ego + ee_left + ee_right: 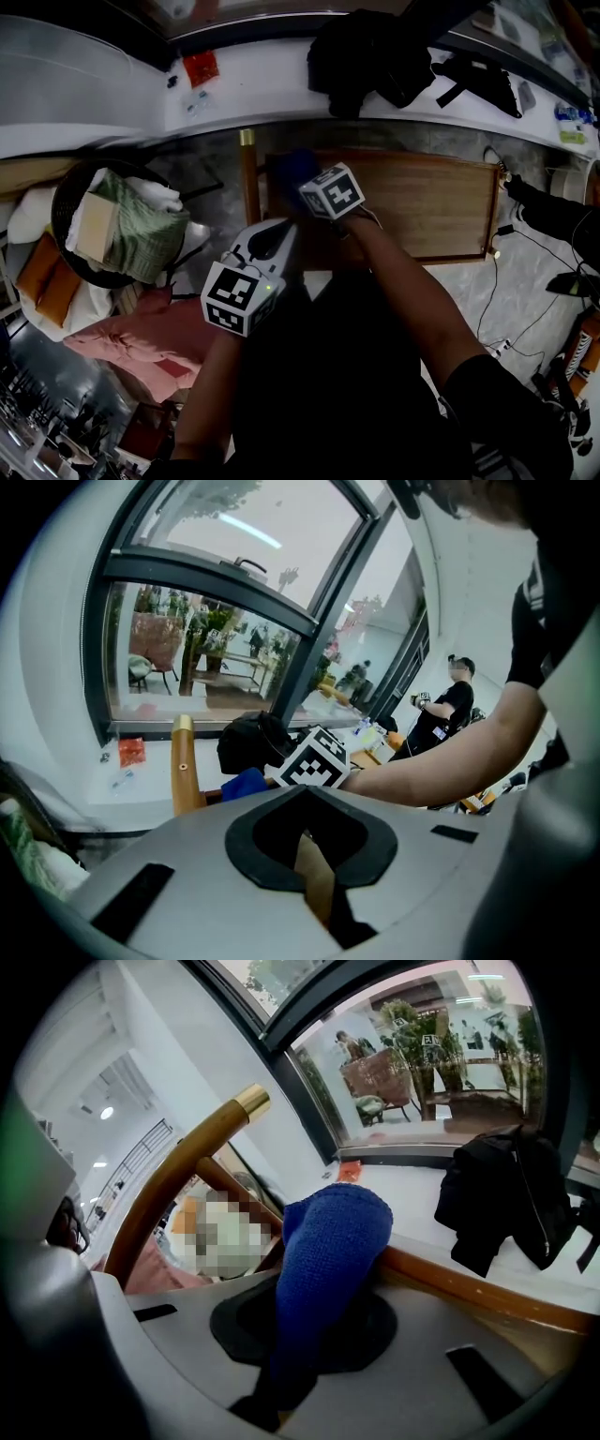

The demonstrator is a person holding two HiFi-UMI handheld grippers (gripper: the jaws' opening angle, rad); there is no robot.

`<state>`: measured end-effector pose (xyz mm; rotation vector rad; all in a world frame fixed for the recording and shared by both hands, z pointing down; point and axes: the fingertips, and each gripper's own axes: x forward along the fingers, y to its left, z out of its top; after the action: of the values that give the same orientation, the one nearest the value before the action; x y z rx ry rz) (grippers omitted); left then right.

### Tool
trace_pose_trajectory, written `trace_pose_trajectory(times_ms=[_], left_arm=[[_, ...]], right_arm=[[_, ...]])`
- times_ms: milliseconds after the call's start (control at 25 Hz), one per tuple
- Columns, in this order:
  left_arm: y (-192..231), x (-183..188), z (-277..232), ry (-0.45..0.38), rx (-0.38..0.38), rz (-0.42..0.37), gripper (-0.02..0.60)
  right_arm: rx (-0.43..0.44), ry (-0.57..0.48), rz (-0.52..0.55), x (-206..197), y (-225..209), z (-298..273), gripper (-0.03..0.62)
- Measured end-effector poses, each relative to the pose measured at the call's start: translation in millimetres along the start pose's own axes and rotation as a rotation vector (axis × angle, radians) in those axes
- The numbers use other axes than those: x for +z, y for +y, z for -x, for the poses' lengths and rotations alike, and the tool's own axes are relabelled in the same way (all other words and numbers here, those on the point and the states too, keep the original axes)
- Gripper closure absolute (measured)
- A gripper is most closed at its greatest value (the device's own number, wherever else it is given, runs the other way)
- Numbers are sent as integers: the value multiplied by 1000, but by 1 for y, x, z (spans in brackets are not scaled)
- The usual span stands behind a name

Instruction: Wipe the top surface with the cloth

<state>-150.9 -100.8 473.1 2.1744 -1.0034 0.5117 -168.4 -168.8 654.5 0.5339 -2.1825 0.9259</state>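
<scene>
the right gripper (300, 1354) has its tongs closed on the blue cloth (333, 1241); the cloth bulges out forward from them in a thick roll; it is at the left end of the wooden top (422, 202), just beside the post with the brass cap (251, 1101), and it seems to lean on the wooden edge rail (469, 1283); whether it lies flat on the surface i cannot tell.

the left gripper (314, 869) is nearer to the person, apart from the top; its tongs are narrow, drawn together, with nothing between them.

in my judgement the wiping is at its start corner; to do it well the cloth should be pressed down so that a broad part of it meets the wood, not only the rolled tip; then it goes in long straight passes toward the right end, each pass overlapping the last one a little; the grip must stay firm, because a rolled cloth can slip out when it drags on the wood; the post and the rail can catch the cloth, so it is better to begin just inside them.

left of the top stands a round dark basket (56, 220); in it are a green checked fabric (141, 225), a beige folded piece (94, 225) and something white (155, 192); it looks quite full.
</scene>
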Motion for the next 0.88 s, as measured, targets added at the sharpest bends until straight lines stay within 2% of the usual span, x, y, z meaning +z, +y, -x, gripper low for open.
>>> trace_pose_trajectory(times_ms=[200,400,560,880], left_arm=[[-18,7,-13,-6,-16,14,572],[-53,9,-41,34,-64,-59,572],[-78,5,-58,55,-89,-70,572],[-122,-3,-89,107,-122,-106,572]], right_arm=[[2,-13,-46,-16,-16,20,533],[-23,-29,-39,-30,-51,54,533],[-45,-33,-50,-43,-79,79,533],[-57,-98,-168,-64,-127,127,534]])
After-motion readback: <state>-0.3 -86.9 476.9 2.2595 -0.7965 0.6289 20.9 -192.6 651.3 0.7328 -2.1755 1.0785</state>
